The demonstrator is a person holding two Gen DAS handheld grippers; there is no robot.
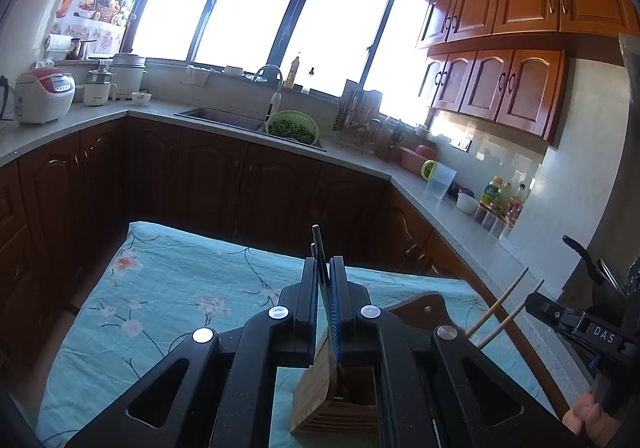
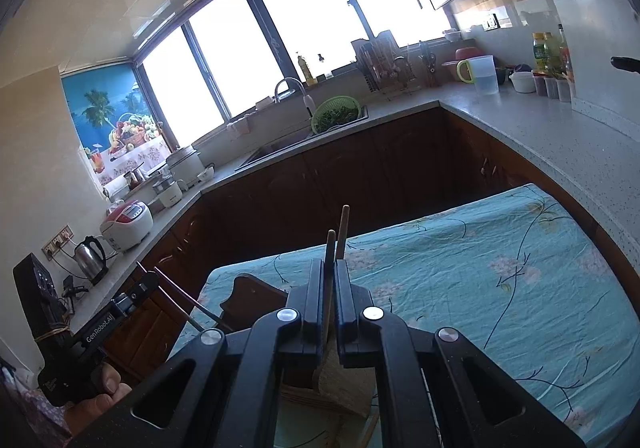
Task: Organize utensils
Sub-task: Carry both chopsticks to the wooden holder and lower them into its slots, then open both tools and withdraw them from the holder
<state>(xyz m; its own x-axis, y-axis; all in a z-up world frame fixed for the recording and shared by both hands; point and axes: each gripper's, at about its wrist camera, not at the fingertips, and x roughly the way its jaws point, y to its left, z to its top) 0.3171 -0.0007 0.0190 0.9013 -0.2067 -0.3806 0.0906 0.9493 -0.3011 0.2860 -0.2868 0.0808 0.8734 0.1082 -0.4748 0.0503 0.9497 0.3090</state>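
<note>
My left gripper point(image 1: 323, 268) is shut on a pair of dark metal chopsticks point(image 1: 317, 248) that stick up past its fingertips. It hangs above a wooden utensil holder point(image 1: 340, 396) on the floral blue tablecloth point(image 1: 180, 288). My right gripper point(image 2: 331, 268) is shut on a pair of light wooden chopsticks point(image 2: 338, 236), above the same holder point(image 2: 344, 388). The wooden chopsticks point(image 1: 504, 308) and the right gripper's body also show at the right of the left wrist view. The metal chopsticks point(image 2: 180, 296) show at the left of the right wrist view.
A dark wooden board point(image 1: 424, 306) lies on the cloth behind the holder. A kitchen counter point(image 1: 460, 224) wraps around with a sink point(image 1: 224, 118), a green colander point(image 1: 294, 126), a dish rack point(image 1: 360, 120), a rice cooker point(image 1: 44, 94), a kettle point(image 2: 90, 258) and bottles point(image 2: 548, 48).
</note>
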